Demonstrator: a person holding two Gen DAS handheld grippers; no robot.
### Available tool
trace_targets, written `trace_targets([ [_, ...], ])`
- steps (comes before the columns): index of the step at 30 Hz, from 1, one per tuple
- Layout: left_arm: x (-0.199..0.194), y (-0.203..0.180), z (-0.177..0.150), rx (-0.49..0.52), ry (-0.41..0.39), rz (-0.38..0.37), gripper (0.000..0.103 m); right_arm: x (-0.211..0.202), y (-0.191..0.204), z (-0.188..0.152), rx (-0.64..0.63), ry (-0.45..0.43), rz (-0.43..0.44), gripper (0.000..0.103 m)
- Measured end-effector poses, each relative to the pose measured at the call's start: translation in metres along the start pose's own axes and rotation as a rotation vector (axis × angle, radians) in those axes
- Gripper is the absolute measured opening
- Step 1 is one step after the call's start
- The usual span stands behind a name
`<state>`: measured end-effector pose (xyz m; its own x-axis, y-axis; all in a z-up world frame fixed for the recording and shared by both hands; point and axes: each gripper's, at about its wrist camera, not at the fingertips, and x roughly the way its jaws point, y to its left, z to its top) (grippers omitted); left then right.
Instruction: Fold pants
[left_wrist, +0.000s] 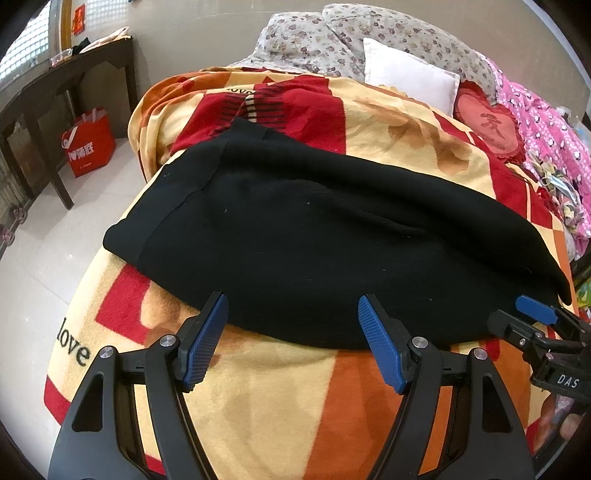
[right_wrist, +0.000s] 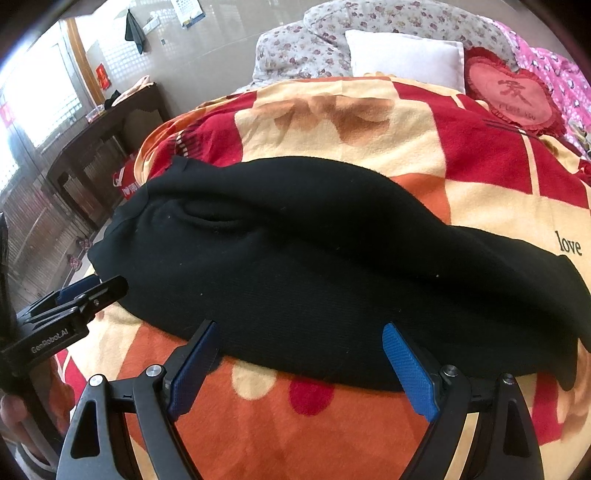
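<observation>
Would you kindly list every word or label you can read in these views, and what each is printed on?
"love": blanket, twice.
"DAS": right gripper body.
"GenRobot.AI": left gripper body.
One Chinese character: heart cushion; unsure of it.
Red bag print, wall calendar, red window stickers: too blurred.

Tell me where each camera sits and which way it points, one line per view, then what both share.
Left wrist: on the left gripper, facing across the bed over the black pants; its own open fingers show, the right gripper at the right edge.
Right wrist: on the right gripper, facing the same way; own open fingers, the left gripper at the left edge.
Shared: pants, patterned blanket, white pillow, heart cushion.
</observation>
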<state>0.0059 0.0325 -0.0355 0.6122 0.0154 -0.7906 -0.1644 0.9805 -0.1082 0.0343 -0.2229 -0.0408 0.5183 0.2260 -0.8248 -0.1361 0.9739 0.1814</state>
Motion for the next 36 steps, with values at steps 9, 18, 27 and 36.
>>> trace_targets([
  [9,0.002,0.009,0.003,-0.028,0.010,0.007,0.073,0.004,-0.004,0.004,0.020,0.010,0.012,0.089],
  [18,0.005,0.009,0.005,-0.025,0.014,0.012,0.073,0.008,-0.002,0.008,0.003,0.013,0.002,0.089],
  [27,0.003,0.016,0.006,-0.034,0.020,0.008,0.073,0.009,-0.007,0.011,0.010,0.011,-0.002,0.089],
  [36,-0.004,0.057,0.001,-0.122,0.047,0.001,0.073,0.031,-0.052,0.055,0.099,-0.020,-0.085,0.089],
])
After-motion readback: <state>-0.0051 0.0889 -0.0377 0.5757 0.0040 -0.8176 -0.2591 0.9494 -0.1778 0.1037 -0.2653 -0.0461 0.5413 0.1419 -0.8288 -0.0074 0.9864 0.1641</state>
